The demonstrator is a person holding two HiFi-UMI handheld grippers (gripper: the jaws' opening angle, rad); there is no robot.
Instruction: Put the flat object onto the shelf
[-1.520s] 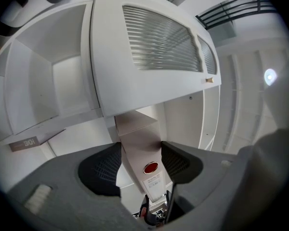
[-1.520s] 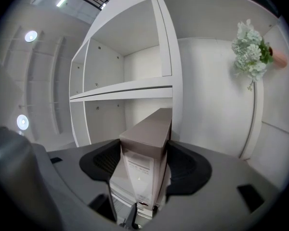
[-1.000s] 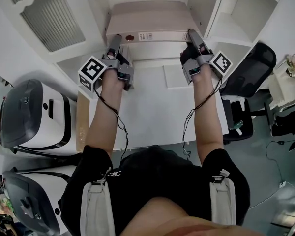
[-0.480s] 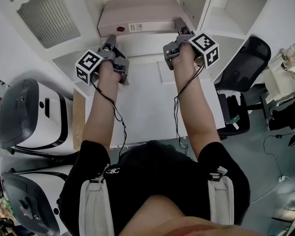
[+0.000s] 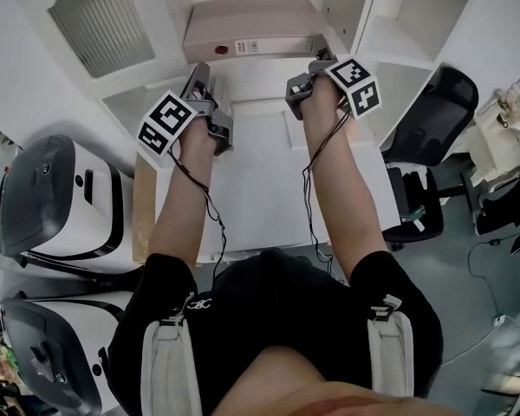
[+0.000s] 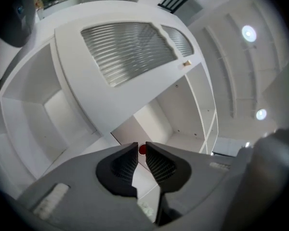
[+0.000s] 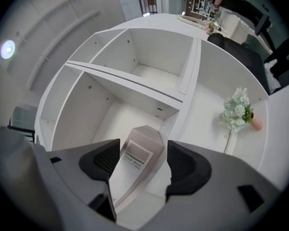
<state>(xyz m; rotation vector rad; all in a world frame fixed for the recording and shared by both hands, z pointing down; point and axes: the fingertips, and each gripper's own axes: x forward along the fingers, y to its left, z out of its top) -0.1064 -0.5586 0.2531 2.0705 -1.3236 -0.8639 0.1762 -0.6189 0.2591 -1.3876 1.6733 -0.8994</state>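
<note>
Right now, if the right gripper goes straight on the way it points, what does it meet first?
The pink file box on the shelf, lying right ahead between its open fingers; how close is unclear.

A: What sort of place is this?
B: An office, by the look: a white desk [image 5: 251, 189], a black office chair [image 5: 433, 120] at its right, white cubby shelves [image 5: 390, 33] on the far side, a file box [image 5: 251, 26] in one.

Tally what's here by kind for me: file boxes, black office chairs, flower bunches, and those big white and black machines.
File box: 1
Black office chair: 1
Flower bunch: 1
White and black machines: 2
Total: 5
</note>
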